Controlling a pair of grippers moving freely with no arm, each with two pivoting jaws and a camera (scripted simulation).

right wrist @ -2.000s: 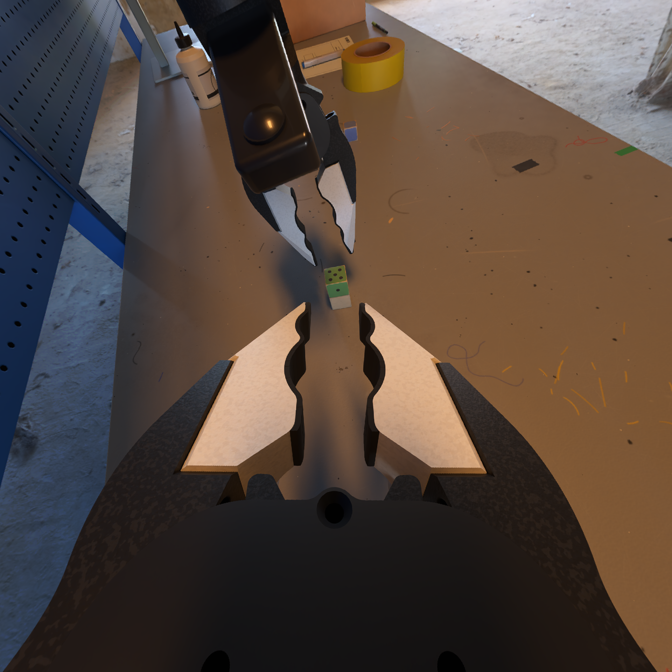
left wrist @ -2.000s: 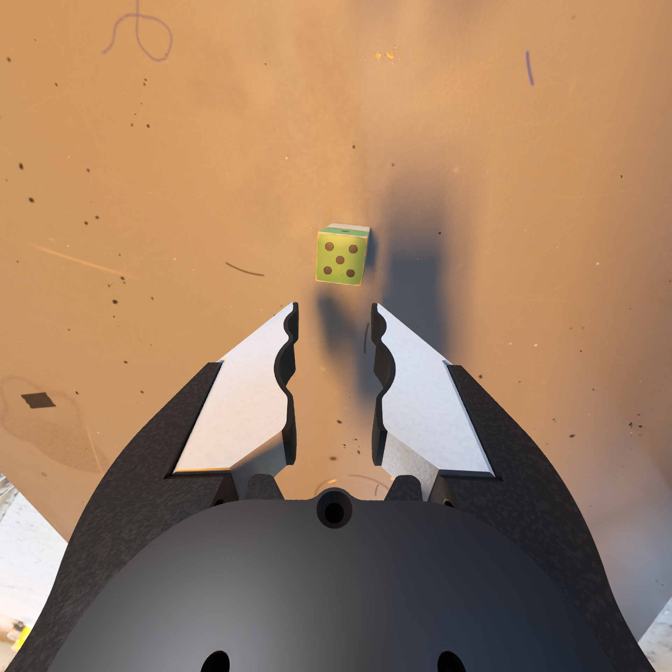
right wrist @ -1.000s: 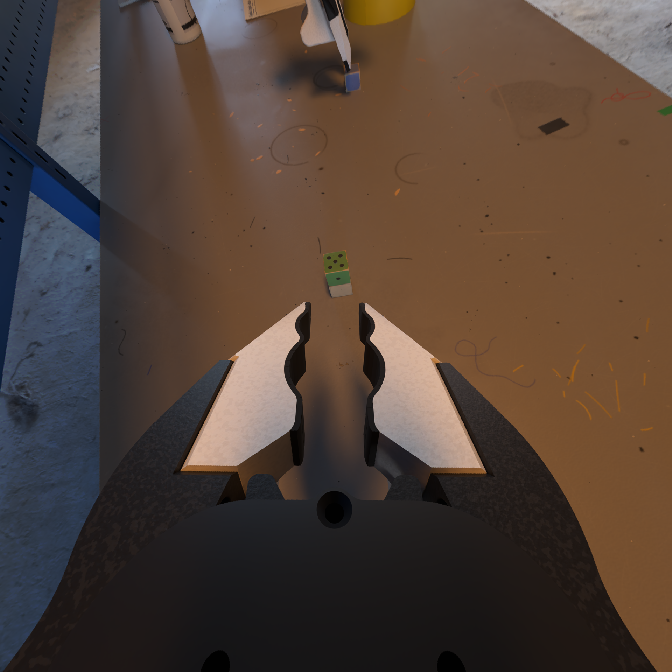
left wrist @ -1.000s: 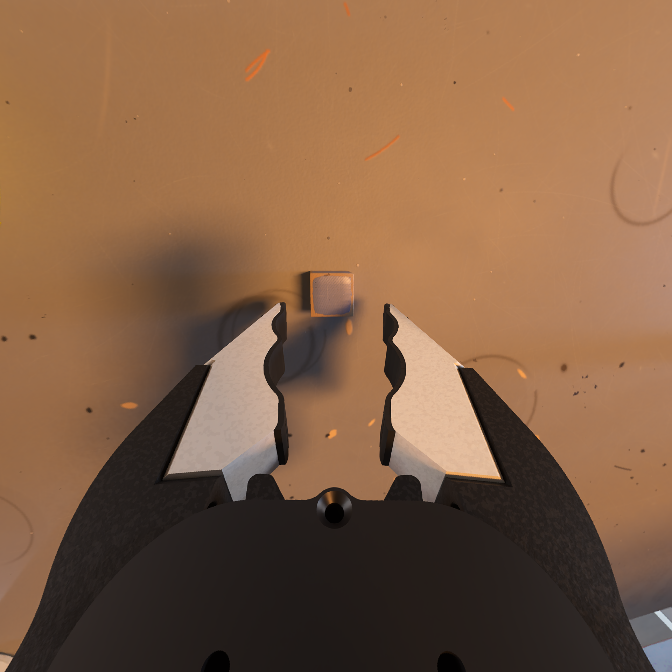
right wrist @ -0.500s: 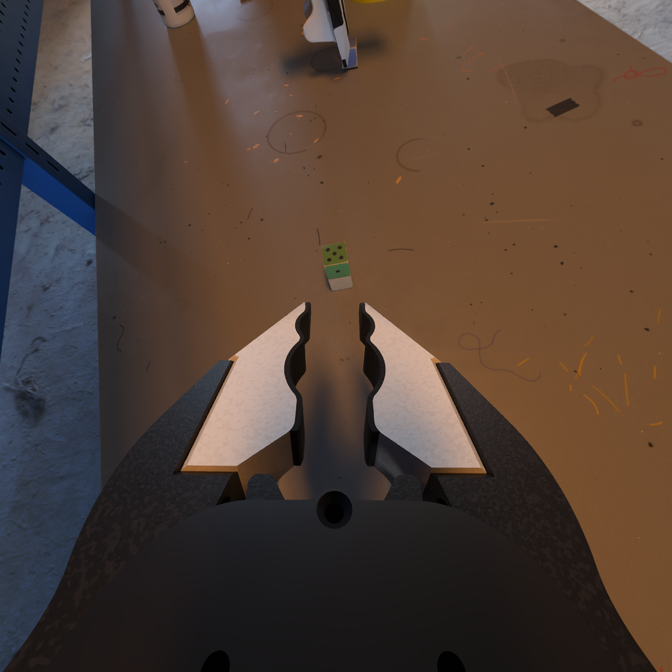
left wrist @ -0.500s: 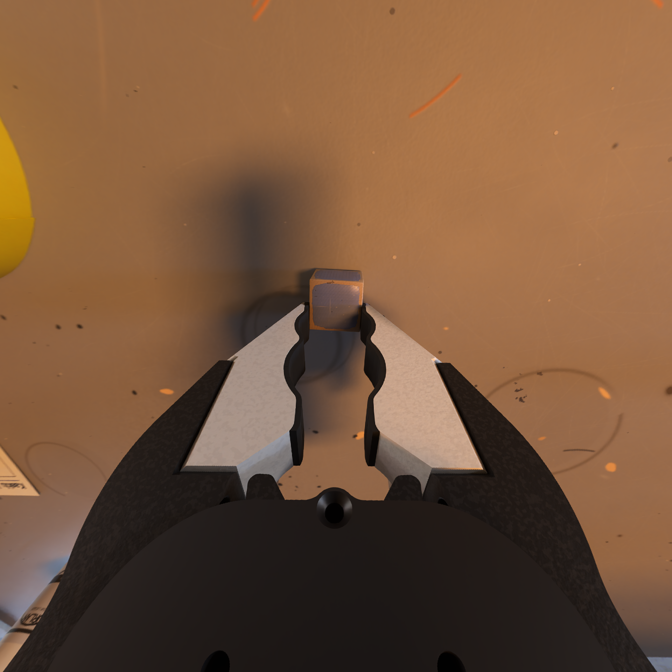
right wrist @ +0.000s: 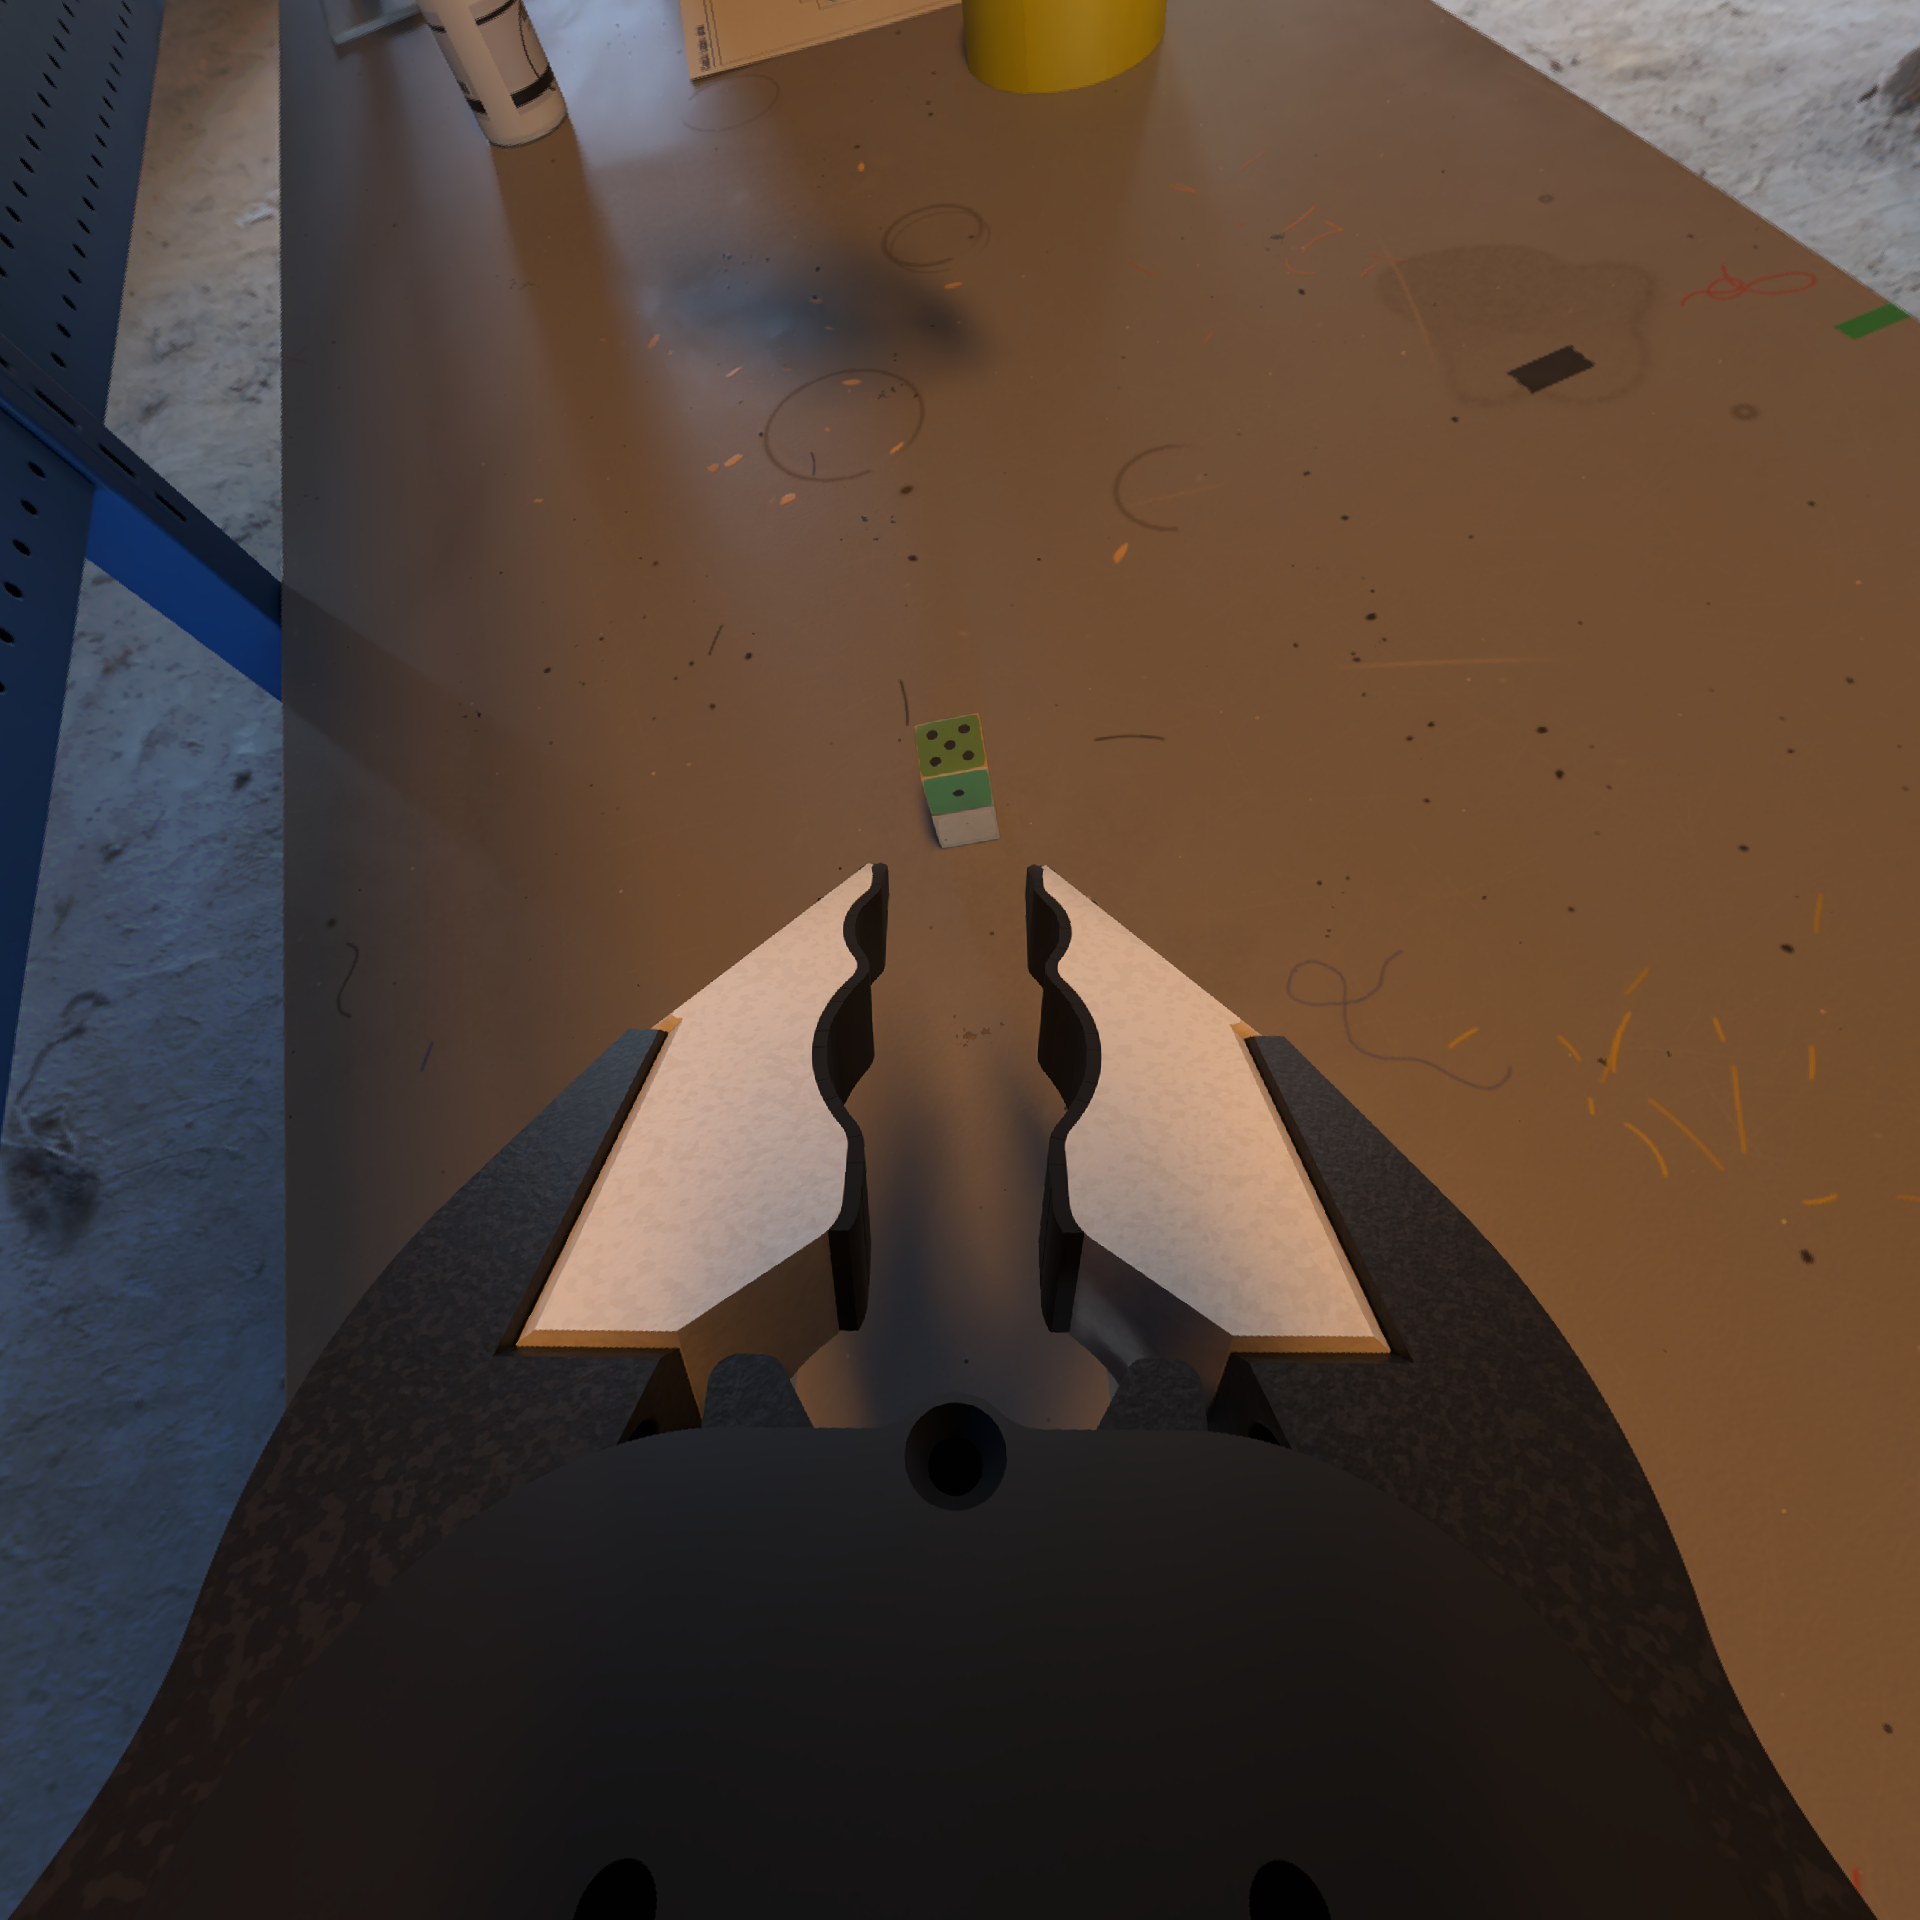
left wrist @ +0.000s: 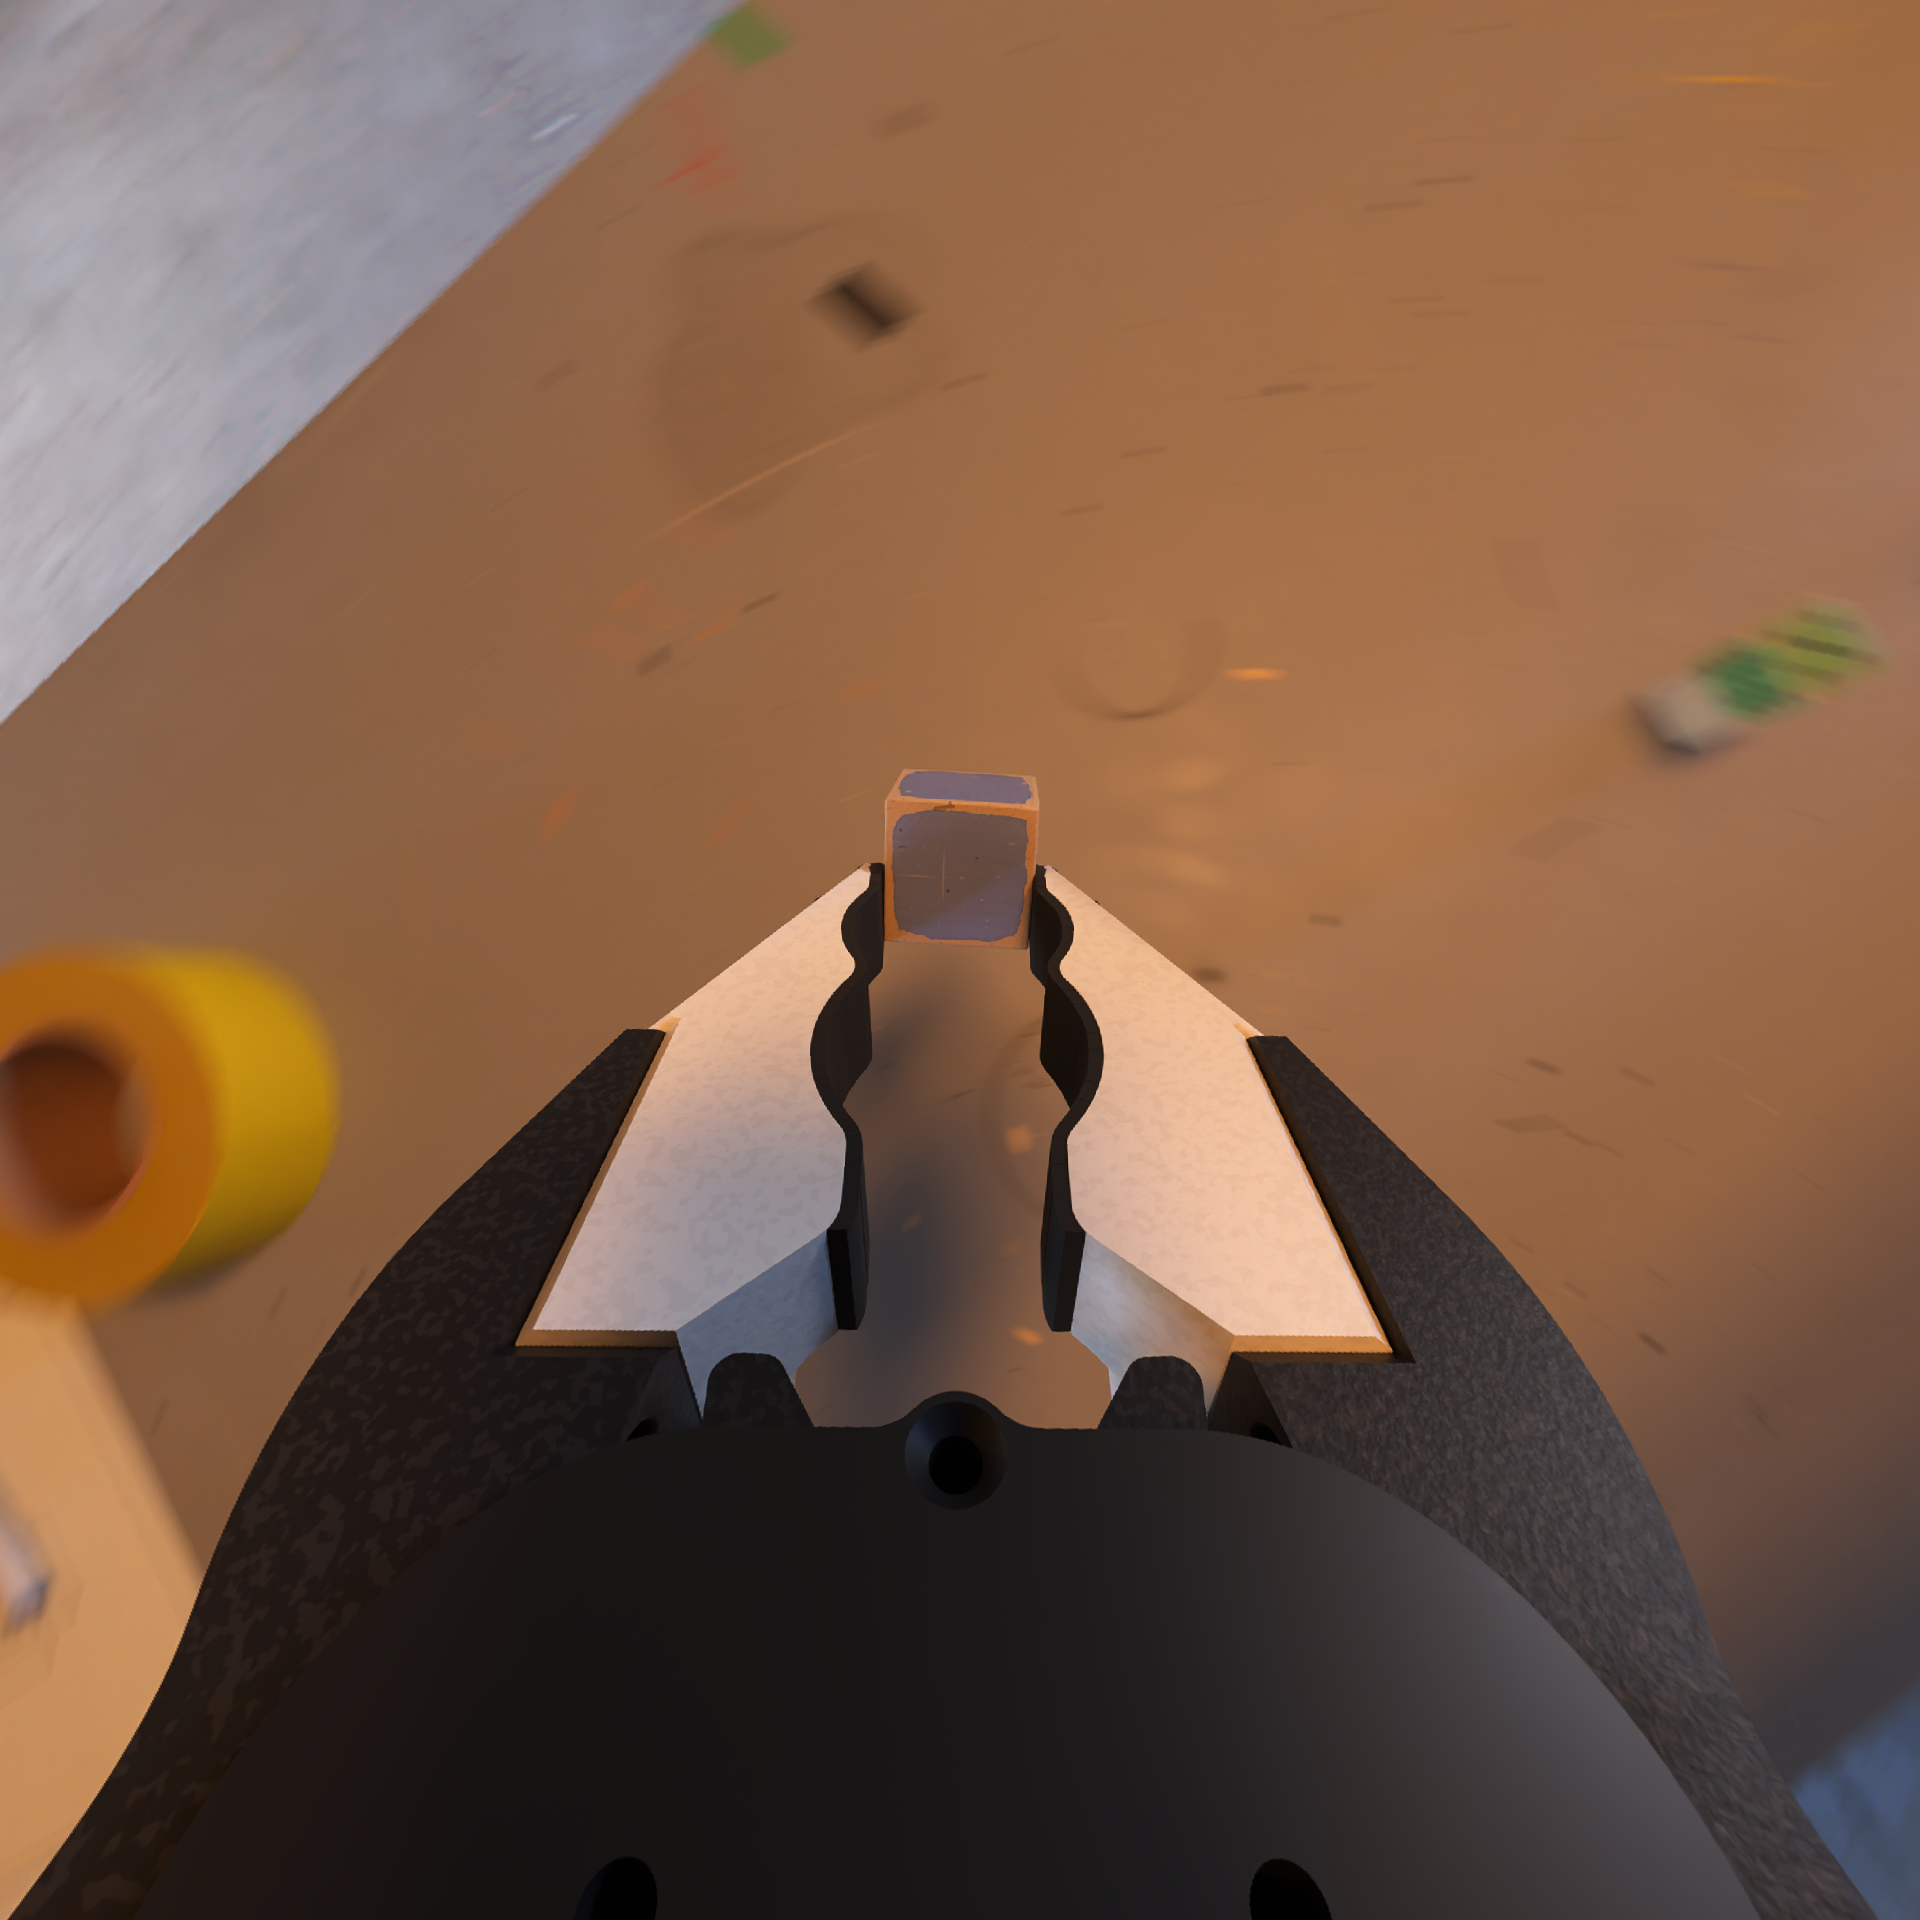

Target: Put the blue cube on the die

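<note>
In the left wrist view my left gripper (left wrist: 957, 891) is shut on the blue cube (left wrist: 960, 860), a small blue block with tan edges, and holds it above the brown table (left wrist: 1351, 312). The green die (left wrist: 1766, 673) shows blurred at the far right of that view. In the right wrist view the die (right wrist: 956, 774) stands on the table just beyond my right gripper (right wrist: 957, 883), which is open and empty. The left gripper and the cube do not show in the right wrist view; only a blurred shadow lies on the far table.
A yellow tape roll (left wrist: 145, 1117) lies at the left in the left wrist view and at the far end (right wrist: 1060, 42) in the right. A white bottle (right wrist: 499, 73) and a paper sheet (right wrist: 800, 31) stand there too. A blue perforated rack (right wrist: 62, 312) runs along the left edge.
My left gripper closed on the blue cube, lifted it off the table and swung; its view is now motion-blurred. It has left the right wrist view. The right gripper barely moved.
</note>
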